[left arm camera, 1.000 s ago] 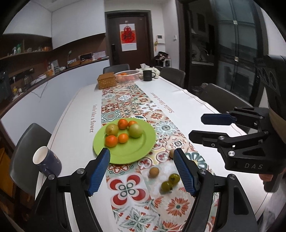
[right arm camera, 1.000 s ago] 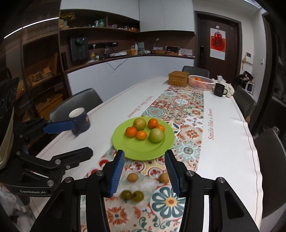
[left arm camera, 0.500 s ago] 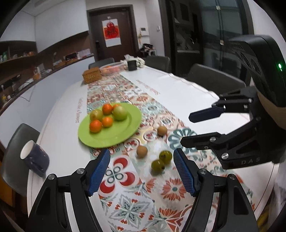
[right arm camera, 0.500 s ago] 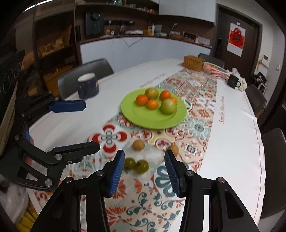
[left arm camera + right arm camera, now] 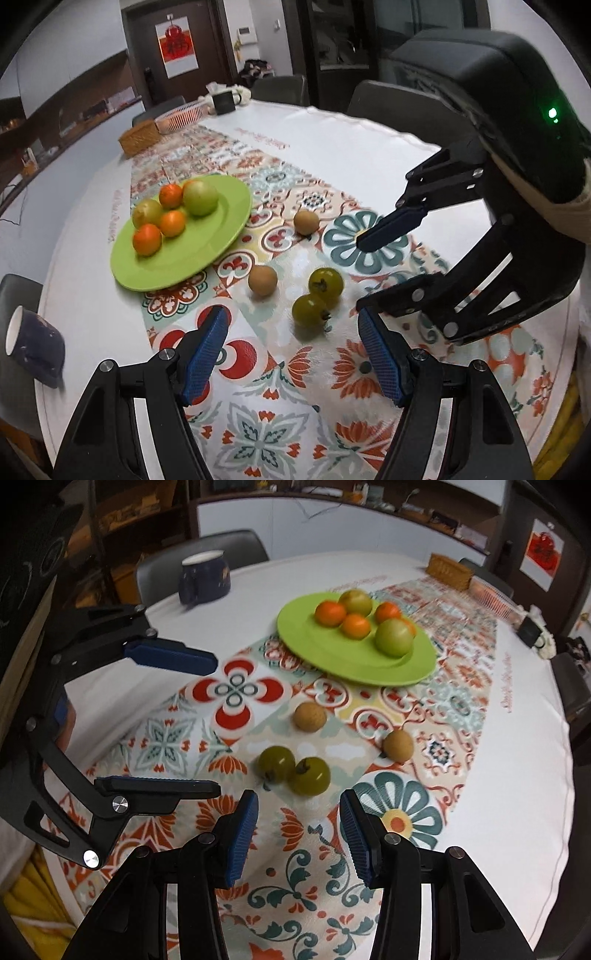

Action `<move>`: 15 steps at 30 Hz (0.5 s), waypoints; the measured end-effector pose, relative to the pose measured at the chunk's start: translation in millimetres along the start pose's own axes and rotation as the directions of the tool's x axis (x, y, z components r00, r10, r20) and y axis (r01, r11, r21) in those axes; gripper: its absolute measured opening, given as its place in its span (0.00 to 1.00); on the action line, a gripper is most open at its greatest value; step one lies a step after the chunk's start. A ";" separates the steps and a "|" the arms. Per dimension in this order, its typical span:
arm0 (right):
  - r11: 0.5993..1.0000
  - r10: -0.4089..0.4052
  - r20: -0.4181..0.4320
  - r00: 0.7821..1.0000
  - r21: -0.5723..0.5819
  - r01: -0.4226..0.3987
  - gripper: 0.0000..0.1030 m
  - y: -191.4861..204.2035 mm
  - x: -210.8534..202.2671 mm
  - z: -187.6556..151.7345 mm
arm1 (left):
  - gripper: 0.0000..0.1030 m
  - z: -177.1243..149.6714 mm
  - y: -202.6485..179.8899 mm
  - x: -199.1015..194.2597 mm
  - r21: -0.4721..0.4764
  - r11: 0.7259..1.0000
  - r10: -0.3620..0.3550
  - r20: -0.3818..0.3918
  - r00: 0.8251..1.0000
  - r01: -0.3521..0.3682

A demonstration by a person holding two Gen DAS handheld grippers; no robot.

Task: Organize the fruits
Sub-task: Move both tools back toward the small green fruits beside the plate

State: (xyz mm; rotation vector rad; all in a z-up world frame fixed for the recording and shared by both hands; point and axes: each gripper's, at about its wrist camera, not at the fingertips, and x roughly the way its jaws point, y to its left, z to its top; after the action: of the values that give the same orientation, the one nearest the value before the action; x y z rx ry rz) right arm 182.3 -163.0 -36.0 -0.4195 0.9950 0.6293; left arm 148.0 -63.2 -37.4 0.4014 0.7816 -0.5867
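Both the left gripper and the right gripper hang with jaws apart and empty over two green tomatoes that touch on the patterned runner. Two brown fruits lie loose nearby. The green plate already holds three oranges and two green fruits; by the look of it, four pieces remain to gather.

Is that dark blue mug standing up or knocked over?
Standing upright: the mug rests on its base on the white tablecloth, white rim up.
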 end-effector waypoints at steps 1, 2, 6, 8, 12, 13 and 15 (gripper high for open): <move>1.000 -0.001 -0.009 1.000 -0.003 0.001 0.46 -1.6 3.5 0.1 | 0.70 0.0 0.9 5.6 0.003 1.000 -0.005 -0.014 1.000 0.005; 1.000 -0.001 -0.017 1.000 -0.004 0.000 0.45 -3.9 6.4 0.6 | 0.70 0.6 1.1 8.9 0.004 1.000 -0.009 -0.020 1.000 0.009; 1.000 0.001 -0.037 0.999 -0.024 -0.002 0.45 -9.2 15.8 2.9 | 0.67 2.3 2.2 22.4 0.015 0.999 -0.037 -0.051 0.998 0.038; 0.999 0.008 -0.043 0.999 -0.039 -0.009 0.44 -10.6 19.6 4.5 | 0.64 3.6 2.1 27.3 0.020 0.999 -0.049 -0.059 0.997 0.050; 0.998 0.030 -0.048 0.998 -0.046 -0.033 0.43 -13.1 24.2 7.8 | 0.63 6.6 3.0 34.8 0.021 0.997 -0.068 -0.064 0.996 0.070; 0.998 0.034 -0.049 0.998 -0.046 -0.036 0.43 -14.7 26.6 9.2 | 0.61 6.9 3.3 37.5 0.019 0.997 -0.072 -0.069 0.995 0.073; 0.998 0.043 -0.051 0.998 -0.048 -0.046 0.43 -15.7 28.8 10.8 | 0.59 7.1 4.9 42.4 0.010 0.996 -0.082 -0.078 0.994 0.083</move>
State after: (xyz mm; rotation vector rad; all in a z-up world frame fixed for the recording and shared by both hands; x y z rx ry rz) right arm 210.9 -159.9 -55.2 -0.4588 1.0402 0.6873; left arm 178.8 -77.7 -64.1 0.4076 0.8726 -0.6572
